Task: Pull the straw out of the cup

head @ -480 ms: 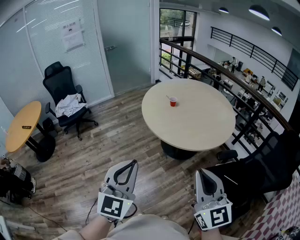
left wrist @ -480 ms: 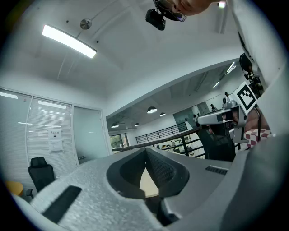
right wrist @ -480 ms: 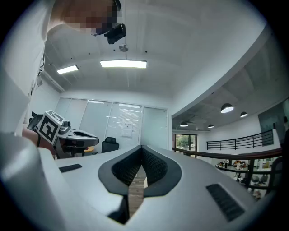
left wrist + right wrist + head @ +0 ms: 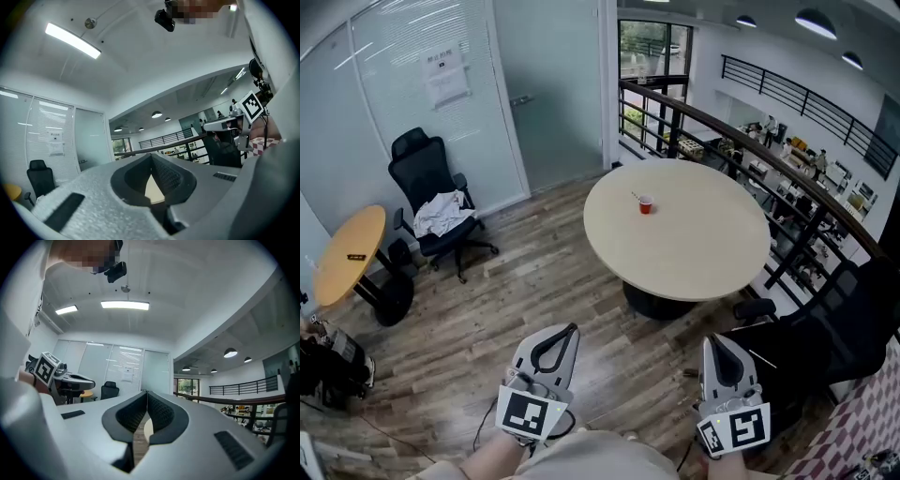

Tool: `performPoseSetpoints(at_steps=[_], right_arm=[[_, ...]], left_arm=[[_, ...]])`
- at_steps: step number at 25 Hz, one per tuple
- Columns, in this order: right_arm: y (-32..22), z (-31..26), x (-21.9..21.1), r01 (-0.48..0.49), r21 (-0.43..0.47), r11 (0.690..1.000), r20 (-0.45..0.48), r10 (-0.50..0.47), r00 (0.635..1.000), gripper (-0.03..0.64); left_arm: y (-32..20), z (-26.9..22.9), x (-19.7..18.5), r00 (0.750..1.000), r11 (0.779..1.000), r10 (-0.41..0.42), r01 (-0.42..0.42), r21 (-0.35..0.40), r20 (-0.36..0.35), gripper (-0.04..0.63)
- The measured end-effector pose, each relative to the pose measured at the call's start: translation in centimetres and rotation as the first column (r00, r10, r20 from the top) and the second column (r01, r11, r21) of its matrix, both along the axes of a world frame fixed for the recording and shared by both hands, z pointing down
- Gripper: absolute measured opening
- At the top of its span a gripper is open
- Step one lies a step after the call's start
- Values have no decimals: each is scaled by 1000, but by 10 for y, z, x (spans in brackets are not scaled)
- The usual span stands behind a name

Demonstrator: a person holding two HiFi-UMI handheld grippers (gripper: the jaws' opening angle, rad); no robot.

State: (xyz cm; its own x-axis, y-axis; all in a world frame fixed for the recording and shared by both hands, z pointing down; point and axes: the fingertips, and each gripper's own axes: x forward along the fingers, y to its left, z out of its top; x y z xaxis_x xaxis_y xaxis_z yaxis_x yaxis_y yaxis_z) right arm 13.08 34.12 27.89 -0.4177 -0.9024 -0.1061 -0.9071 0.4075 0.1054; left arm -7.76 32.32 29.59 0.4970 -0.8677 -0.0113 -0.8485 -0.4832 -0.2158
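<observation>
A small red cup (image 4: pixel 646 205) with a thin straw (image 4: pixel 636 197) leaning out to its left stands on the far part of the round beige table (image 4: pixel 694 253). Both grippers are held low near the person's body, well short of the table. In the head view my left gripper (image 4: pixel 571 328) has its jaws together, empty. My right gripper (image 4: pixel 714 339) is shut too, with nothing between its jaws. The left gripper view shows my left gripper (image 4: pixel 151 155) with its jaw tips meeting, and the right gripper view shows my right gripper (image 4: pixel 146 393) the same. The cup appears in neither gripper view.
A black office chair (image 4: pixel 436 202) with cloth on it and a small yellow round table (image 4: pixel 342 253) stand at the left. A dark railing (image 4: pixel 741 141) curves behind the beige table. Another black chair (image 4: pixel 825 337) sits at the right. Wooden floor (image 4: pixel 506 291) lies between me and the table.
Both grippers have shifted slightly lower and to the right in the head view. The cup and straw have not moved.
</observation>
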Motion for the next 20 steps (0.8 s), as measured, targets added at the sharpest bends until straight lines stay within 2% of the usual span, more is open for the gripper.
performPoseSetpoints(at_steps=[4, 12, 20], right_arm=[[6, 1, 10, -12, -7, 1000, 13, 12, 1000, 21], [15, 23, 35, -38, -21, 999, -19, 37, 999, 21], [17, 23, 57, 5, -6, 1000, -4, -5, 1000, 21]], left_arm=[[5, 0, 8, 1000, 1000, 16, -16, 1, -2, 14], [12, 13, 36, 1000, 1000, 12, -11, -19, 3, 14], [19, 13, 73, 1000, 1000, -7, 7, -9, -8, 14]])
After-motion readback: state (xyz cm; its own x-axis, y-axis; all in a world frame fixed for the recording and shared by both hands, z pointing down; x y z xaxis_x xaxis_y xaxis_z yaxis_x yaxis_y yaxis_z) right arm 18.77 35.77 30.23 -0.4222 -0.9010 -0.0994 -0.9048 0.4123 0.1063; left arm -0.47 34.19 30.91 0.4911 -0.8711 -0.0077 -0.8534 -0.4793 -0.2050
